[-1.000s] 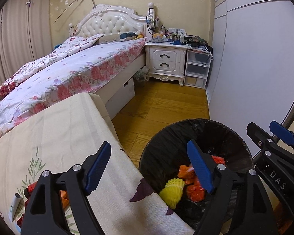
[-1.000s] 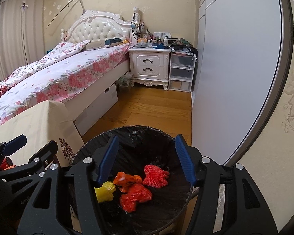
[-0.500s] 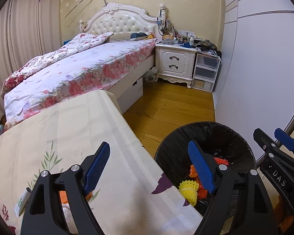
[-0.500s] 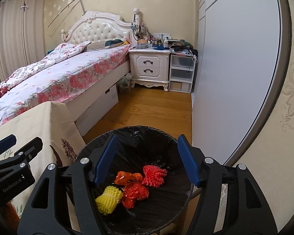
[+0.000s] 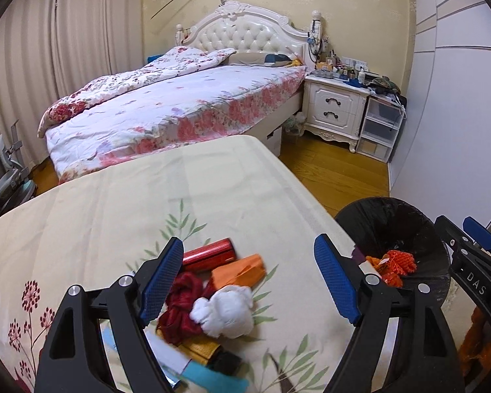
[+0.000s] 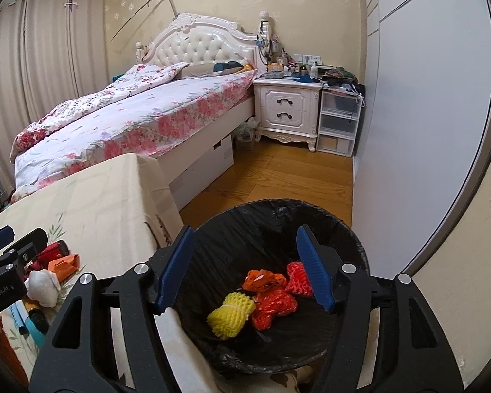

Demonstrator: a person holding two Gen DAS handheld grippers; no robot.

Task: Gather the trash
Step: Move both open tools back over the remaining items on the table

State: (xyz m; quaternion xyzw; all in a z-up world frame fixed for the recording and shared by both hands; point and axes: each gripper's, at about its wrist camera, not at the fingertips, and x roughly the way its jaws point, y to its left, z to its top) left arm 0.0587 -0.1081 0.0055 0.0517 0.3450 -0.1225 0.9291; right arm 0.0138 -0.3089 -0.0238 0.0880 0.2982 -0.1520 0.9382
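A pile of trash lies on the cream floral tablecloth [image 5: 121, 216]: a red cylinder [image 5: 209, 253], an orange paper wad [image 5: 240, 271], a white crumpled wad [image 5: 226, 311], a dark red net [image 5: 180, 308] and yellow and teal scraps. My left gripper [image 5: 248, 281] hangs open over the pile with nothing between its fingers. My right gripper [image 6: 245, 268] is open and empty above the black-lined trash bin [image 6: 350, 229]. Inside the bin lie a yellow foam net [image 6: 230, 316] and orange-red nets [image 6: 275, 301]. In the left wrist view the bin [image 5: 376, 219] stands right of the table.
A bed [image 5: 180, 104] with a floral cover stands behind the table. A white nightstand [image 6: 288, 108] and plastic drawers [image 6: 338, 124] are at the far wall. A grey wardrobe [image 6: 419, 98] runs along the right. Wooden floor [image 6: 278, 177] lies between the bed and wardrobe.
My left gripper swung left from the bin to over the table, bringing the trash pile between its fingers. The right gripper's jaws widened slightly and it shifted a little over the bin.
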